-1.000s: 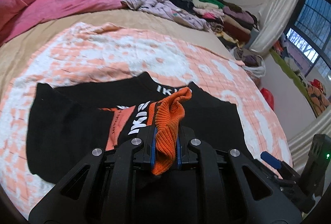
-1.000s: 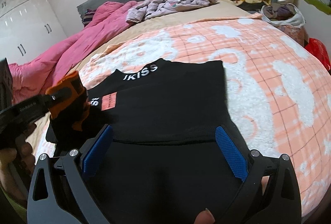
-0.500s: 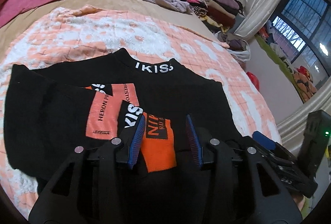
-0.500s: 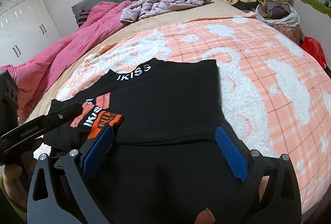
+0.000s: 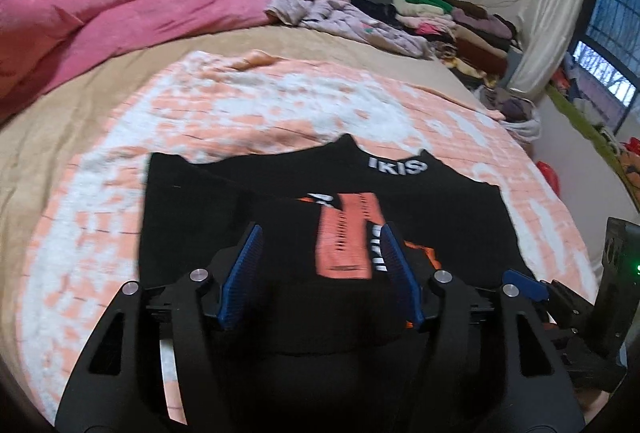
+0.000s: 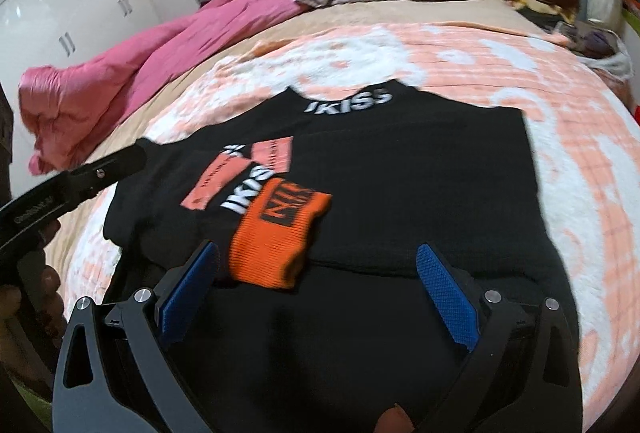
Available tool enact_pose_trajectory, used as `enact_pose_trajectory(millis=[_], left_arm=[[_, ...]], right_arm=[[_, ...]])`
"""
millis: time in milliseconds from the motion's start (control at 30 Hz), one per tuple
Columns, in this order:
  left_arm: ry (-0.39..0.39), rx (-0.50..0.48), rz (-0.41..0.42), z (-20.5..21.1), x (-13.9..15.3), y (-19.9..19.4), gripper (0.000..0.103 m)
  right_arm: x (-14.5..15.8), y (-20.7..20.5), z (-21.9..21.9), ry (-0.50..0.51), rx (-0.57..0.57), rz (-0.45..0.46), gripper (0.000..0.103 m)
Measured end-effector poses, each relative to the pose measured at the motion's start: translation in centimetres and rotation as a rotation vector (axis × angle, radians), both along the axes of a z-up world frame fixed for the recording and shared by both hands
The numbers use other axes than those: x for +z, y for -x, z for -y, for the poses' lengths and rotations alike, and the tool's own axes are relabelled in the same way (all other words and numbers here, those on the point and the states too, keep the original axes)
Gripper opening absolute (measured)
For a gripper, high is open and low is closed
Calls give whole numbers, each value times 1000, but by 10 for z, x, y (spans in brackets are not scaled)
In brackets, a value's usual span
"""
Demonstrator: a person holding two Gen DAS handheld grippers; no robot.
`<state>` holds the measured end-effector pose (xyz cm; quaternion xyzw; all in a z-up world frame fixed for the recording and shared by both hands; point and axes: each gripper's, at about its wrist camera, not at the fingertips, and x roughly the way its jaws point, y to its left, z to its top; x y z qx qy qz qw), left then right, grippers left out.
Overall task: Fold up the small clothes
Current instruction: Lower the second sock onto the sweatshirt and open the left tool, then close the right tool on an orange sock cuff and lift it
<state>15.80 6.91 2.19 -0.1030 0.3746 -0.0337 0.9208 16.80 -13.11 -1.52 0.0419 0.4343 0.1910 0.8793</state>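
One black sweater (image 6: pixel 400 169) lies on the peach blanket (image 6: pixel 560 81), its near hem cut off behind both spread grippers; the left gripper's (image 5: pixel 320 265) jaws just opened, empty, and the right gripper (image 6: pixel 320 297) gapes before the orange cuff (image 6: pixel 276 237).

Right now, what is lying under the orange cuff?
The orange cuff lies on the folded black sweater; below that, the peach-and-white blanket. The fabric directly beneath the cuff is covered.

Was a home bedroom: bed (image 5: pixel 100 137) with pink duvet (image 5: pixel 120 17), stacked folded clothes (image 5: pixel 460 29) at its far corner, white wardrobe doors (image 6: pixel 60 13).
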Motion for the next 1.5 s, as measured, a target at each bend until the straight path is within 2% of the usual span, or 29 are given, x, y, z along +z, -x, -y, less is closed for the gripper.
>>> enact_pose_trajectory(millis=[167,200,267,367,433,567,633,667,700,800,933,1233,1333,1500], left_arm=[[-3,56,10,-24,1,5,57],[-1,65,10,-28,1,7,63],[-3,83,10,-36,1,8,66],[5,104,10,-48,0,10,66],[11,113,12,-53,0,12,66],[23,139,16,-66,-1,13,66],[33,156,16,-74,-2,15,66],[35,163,14,-77,-3,15,66],[37,167,12,-78,-3,15,66],[53,174,13,-86,-3,17,66],[58,199,17,-97,-2,19,66],[64,229,29,-109,4,24,66],[69,234,31,-111,5,24,66],[56,220,27,-104,5,22,66]], right_arm=[[-12,-14,-23,11,34,-31,97],[-14,-17,-25,6,34,-35,96],[-18,-23,-29,-1,32,-57,84],[-25,-32,-32,-13,20,-82,80],[-31,-37,-32,-33,14,-104,68],[-40,-42,-34,-50,9,-106,56],[-40,-42,-36,-61,15,-103,36],[-40,-42,-38,-68,29,-105,31],[-39,-42,-42,-64,51,-105,18],[-34,-37,-49,-21,71,-76,10],[-21,-29,-49,-34,94,-31,9],[28,-12,-39,-56,126,113,9],[47,-8,-27,-69,119,168,8],[67,-8,-6,-32,68,245,8]])
